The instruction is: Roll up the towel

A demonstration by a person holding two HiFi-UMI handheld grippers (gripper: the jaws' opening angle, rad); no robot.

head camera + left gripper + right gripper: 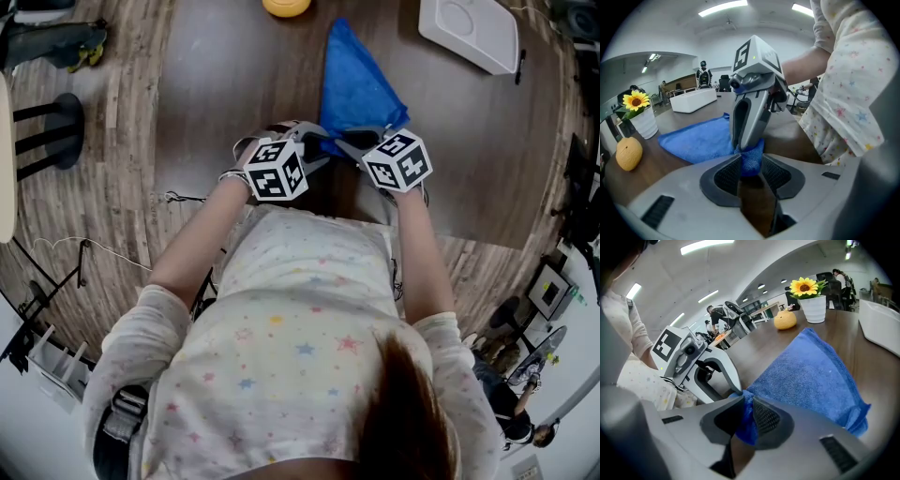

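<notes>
A blue towel [356,80] lies on the dark wooden table [234,94], its near end drawn into a narrow point by both grippers. My left gripper [319,146] and right gripper [352,146] meet tip to tip at that end, close to the table's near edge. In the left gripper view, a fold of the towel [693,140] fills the gap in my left gripper [751,164], touching both pads, and the right gripper [750,108] stands just behind. In the right gripper view, my right gripper [746,413] is shut on bunched towel [811,376], with the left gripper [701,366] opposite.
A white tray [469,33] sits at the far right of the table. At the far edge beyond the towel are an orange fruit [286,6] and a white pot with a sunflower [813,305]. The person's torso stands against the near edge.
</notes>
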